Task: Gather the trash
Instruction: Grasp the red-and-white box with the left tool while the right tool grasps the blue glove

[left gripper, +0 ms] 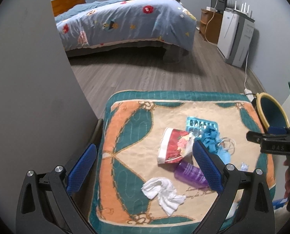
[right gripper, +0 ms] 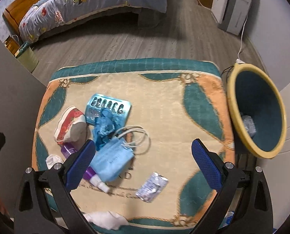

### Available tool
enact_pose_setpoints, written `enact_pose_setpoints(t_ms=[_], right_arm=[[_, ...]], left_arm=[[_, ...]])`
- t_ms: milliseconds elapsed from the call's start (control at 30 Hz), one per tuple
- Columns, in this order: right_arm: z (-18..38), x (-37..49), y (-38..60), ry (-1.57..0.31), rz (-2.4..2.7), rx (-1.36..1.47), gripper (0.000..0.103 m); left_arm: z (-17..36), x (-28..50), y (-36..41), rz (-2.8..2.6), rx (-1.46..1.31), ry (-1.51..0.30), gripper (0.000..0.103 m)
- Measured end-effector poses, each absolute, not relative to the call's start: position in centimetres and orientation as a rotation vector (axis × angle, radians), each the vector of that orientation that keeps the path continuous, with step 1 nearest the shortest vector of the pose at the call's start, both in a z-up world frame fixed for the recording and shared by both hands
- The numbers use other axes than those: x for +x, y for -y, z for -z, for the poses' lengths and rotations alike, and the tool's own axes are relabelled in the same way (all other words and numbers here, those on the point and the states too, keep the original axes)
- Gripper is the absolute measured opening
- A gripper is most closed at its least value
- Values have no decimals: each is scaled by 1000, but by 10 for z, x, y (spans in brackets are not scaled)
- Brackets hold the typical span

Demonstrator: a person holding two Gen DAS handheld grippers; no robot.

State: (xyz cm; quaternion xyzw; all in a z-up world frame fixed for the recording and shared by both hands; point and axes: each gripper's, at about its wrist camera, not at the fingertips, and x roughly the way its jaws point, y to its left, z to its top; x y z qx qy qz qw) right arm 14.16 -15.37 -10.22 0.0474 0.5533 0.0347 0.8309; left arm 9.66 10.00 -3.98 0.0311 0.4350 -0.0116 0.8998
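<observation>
On the quilted teal-and-orange mat [right gripper: 164, 101] the trash sits bunched toward its left half: a red-and-white snack wrapper [right gripper: 70, 123], a teal blister tray [right gripper: 113, 105] just behind it, a crumpled blue glove [right gripper: 104, 128] lying over the tray's near edge, a light-blue face mask [right gripper: 113, 161] with white ear loops touching the glove, a purple bottle [left gripper: 189, 173] partly under the mask and wrapper, a crumpled white tissue [left gripper: 164, 193] near the front, and a small silver foil packet [right gripper: 151, 186] apart from the pile, toward the front. Left gripper [left gripper: 145, 165] hovers over the mat's front-left, fingers spread wide, holding nothing; its right pad overlaps the bottle in view, contact unclear. Right gripper [right gripper: 145, 163] also spread wide and empty, above the mask and foil packet. A yellow-rimmed blue bin [right gripper: 257, 113] stands just beside the mat's right edge with a clear crumpled piece inside. Bed [left gripper: 125, 23] and white appliance [left gripper: 234, 39] sit well behind on the wood floor.
</observation>
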Motion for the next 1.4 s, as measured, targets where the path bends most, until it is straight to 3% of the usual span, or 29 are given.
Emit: enact_pose_setpoints(t_ms=[333, 633, 700, 867, 933, 1033, 1167, 1400], right_arm=[[124, 175, 126, -1216, -109, 112, 96], [160, 199, 109, -1325, -192, 142, 59], [167, 204, 109, -1350, -208, 182, 52], [177, 209, 105, -1386, -243, 206, 44], [179, 210, 104, -1396, -261, 210, 33], [177, 210, 101, -1385, -271, 194, 25], [172, 214, 106, -1368, -259, 216, 25], [161, 213, 113, -1339, -261, 233, 25]], left_arm=[[80, 116, -83, 56, 153, -1016, 98], [107, 128, -50, 204, 193, -1055, 93], [115, 132, -43, 226, 190, -1074, 79], [138, 142, -25, 255, 193, -1118, 70], [145, 145, -19, 262, 218, -1125, 66], [155, 148, -13, 268, 247, -1146, 57], [156, 149, -13, 253, 257, -1127, 34], [141, 147, -26, 255, 198, -1094, 25]])
